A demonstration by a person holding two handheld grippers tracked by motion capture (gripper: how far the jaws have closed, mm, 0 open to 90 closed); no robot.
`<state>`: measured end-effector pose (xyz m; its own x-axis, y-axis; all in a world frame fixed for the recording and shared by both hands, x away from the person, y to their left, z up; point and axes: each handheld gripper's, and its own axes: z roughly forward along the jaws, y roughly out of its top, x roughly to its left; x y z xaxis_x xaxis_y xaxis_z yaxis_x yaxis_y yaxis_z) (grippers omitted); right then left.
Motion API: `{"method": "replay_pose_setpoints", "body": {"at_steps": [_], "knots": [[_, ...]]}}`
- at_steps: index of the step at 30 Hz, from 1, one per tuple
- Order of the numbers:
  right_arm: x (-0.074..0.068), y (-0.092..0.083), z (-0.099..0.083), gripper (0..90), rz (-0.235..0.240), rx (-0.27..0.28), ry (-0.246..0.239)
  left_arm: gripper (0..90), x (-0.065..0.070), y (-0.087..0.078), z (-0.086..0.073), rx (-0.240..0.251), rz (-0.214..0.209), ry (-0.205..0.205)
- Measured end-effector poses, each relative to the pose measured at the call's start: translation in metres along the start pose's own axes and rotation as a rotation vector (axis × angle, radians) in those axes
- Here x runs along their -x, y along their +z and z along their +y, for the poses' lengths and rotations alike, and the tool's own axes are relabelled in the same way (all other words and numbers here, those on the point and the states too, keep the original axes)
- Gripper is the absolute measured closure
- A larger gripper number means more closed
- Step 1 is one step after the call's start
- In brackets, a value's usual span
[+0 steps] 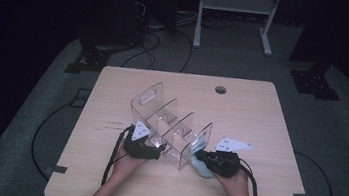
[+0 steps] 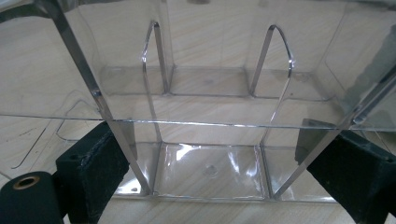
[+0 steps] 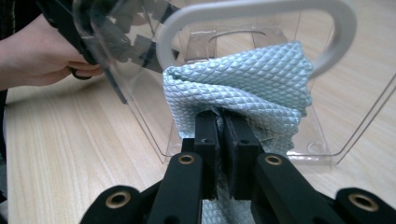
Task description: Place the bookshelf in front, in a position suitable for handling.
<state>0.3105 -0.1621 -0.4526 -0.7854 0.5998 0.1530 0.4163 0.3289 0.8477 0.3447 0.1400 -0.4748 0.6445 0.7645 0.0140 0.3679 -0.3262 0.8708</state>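
A clear plastic organiser (image 1: 169,122) with several compartments stands in the middle of the table. My left gripper (image 1: 155,149) is at its near left end. In the left gripper view the jaws of my left gripper (image 2: 215,168) stand wide, one on each side of the organiser (image 2: 210,116), with the pads against its walls. My right gripper (image 1: 199,157) is shut on a pale blue textured cloth (image 1: 201,168) at the organiser's near right end. In the right gripper view the bunched cloth (image 3: 243,84) presses against the end wall, just under the handle cut-out (image 3: 327,28), ahead of my right gripper (image 3: 222,126).
The wooden table (image 1: 102,180) has a round cable hole (image 1: 221,89) near its far edge. A hand (image 3: 42,56) holding the other gripper appears at the left of the right gripper view. Cables and a white stand (image 1: 235,15) are on the floor behind the table.
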Motion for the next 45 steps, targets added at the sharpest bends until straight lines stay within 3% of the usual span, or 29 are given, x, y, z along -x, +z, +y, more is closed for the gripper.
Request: {"method": "replay_pose_setpoints", "body": {"at_steps": [2, 5, 8, 10, 11, 14, 17, 20, 22, 29, 31, 34, 35, 37, 39, 41, 42, 43, 45], "knots": [[-0.012, 0.004, 0.0, 83.8, 0.062, -0.003, -0.033, 8.2, -0.001, 0.0, -0.001, -0.001, -0.002, -0.006], [-0.019, 0.008, -0.001, 83.9, 0.076, -0.013, -0.057, 8.3, -0.002, -0.001, -0.001, -0.001, -0.007, -0.008], [-0.013, 0.007, 0.0, 83.9, 0.056, -0.013, -0.049, 8.3, -0.002, -0.001, -0.001, 0.001, -0.007, 0.0], [-0.002, 0.006, -0.001, 83.8, 0.004, -0.011, -0.029, 8.3, -0.002, -0.001, -0.001, 0.001, -0.007, -0.002], [0.012, 0.005, -0.002, 83.8, -0.049, -0.004, 0.003, 8.3, -0.001, 0.0, -0.001, 0.003, -0.006, -0.002], [0.025, 0.004, -0.003, 83.8, -0.076, 0.001, 0.046, 8.3, -0.001, 0.0, 0.0, 0.004, -0.003, 0.0], [0.016, 0.005, -0.003, 83.8, -0.058, -0.002, 0.029, 8.3, -0.002, 0.0, -0.001, 0.002, -0.005, -0.005], [0.002, 0.009, -0.005, 83.5, 0.031, -0.025, -0.012, 8.3, -0.002, 0.0, -0.001, 0.002, -0.007, -0.006], [-0.003, 0.011, -0.005, 83.6, 0.019, -0.037, -0.038, 8.3, -0.002, 0.0, -0.001, 0.001, -0.008, -0.005], [0.026, 0.012, -0.008, 83.5, -0.035, -0.036, 0.036, 8.3, -0.001, 0.0, -0.001, 0.004, -0.005, -0.003], [0.018, 0.014, -0.008, 83.5, -0.021, -0.052, 0.012, 8.3, -0.001, 0.0, -0.001, 0.003, -0.003, -0.004], [0.0, 0.019, -0.011, 83.4, 0.085, -0.089, -0.039, 8.3, -0.001, 0.0, 0.0, 0.004, -0.002, -0.003], [-0.008, 0.022, -0.012, 83.2, 0.094, -0.109, -0.079, 8.3, -0.001, 0.0, 0.0, 0.004, -0.002, -0.003], [-0.017, 0.025, -0.012, 83.4, 0.064, -0.13, -0.136, 8.3, -0.002, 0.0, -0.001, 0.002, -0.004, -0.005], [-0.015, 0.025, -0.011, 83.4, 0.063, -0.129, -0.125, 8.3, -0.002, 0.0, -0.001, 0.004, -0.005, -0.006], [0.005, 0.026, -0.014, 83.6, 0.021, -0.114, -0.052, 8.3, -0.002, 0.0, -0.001, 0.004, 0.002, -0.01], [0.005, 0.026, -0.014, 83.6, 0.021, -0.114, -0.052, 8.3, -0.002, 0.0, -0.001, 0.004, 0.002, -0.01], [0.018, 0.027, -0.017, 83.6, -0.021, -0.119, -0.015, 8.3, -0.002, 0.0, -0.001, 0.008, 0.003, -0.008], [0.021, 0.027, -0.019, 83.5, -0.026, -0.125, -0.002, 8.3, -0.002, 0.0, -0.001, 0.008, 0.003, -0.007]]}}
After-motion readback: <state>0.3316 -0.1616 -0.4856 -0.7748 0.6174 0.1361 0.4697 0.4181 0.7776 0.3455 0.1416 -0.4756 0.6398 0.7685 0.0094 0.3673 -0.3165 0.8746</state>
